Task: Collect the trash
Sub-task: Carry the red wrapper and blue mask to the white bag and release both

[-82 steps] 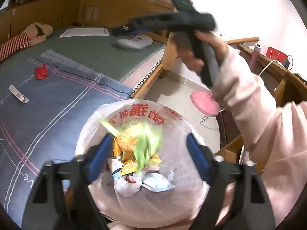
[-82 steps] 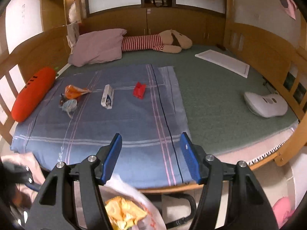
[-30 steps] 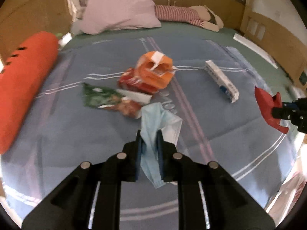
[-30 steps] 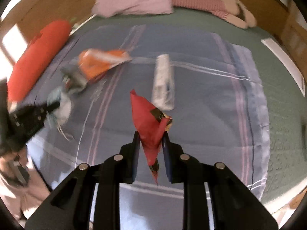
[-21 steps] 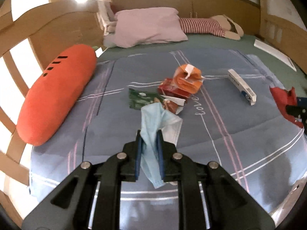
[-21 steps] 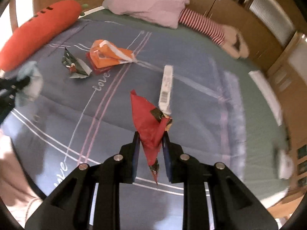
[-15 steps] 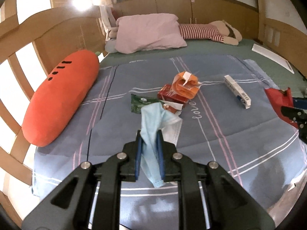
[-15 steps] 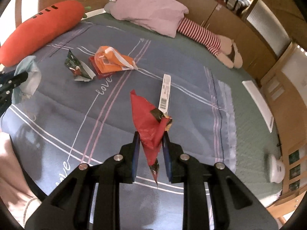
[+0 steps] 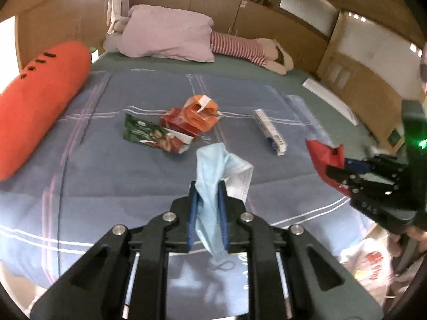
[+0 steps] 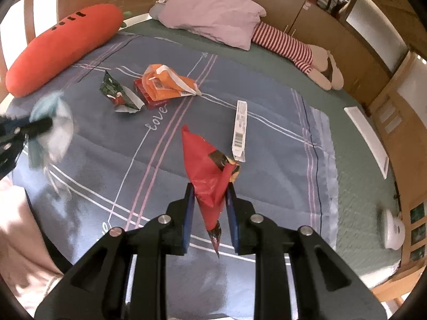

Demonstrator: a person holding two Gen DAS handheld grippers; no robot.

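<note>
On the far left of the bed lies a long orange carrot cushion [image 9: 40, 98], smooth and plump. The left claw [image 9: 207, 200] is clenched on a pale blue face mask [image 9: 213, 176], soft and pleated, its ear loop dangling below the pads. Beyond it on the blue striped blanket [image 9: 120, 176] lie a shiny green wrapper [image 9: 149, 134], a crumpled orange bag [image 9: 198, 112] over a flat red packet, and a long white carton [image 9: 269, 130]. Only the left view shows the white trash bag [image 9: 371, 261] with red print, low at the right. The right claw [image 10: 209, 208] grips a glossy red wrapper [image 10: 205, 170] folded to a cone. Only the right view shows a white rounded device [image 10: 392, 229] at the bed's right edge, and a pink sleeve [image 10: 18, 253] near left.
</note>
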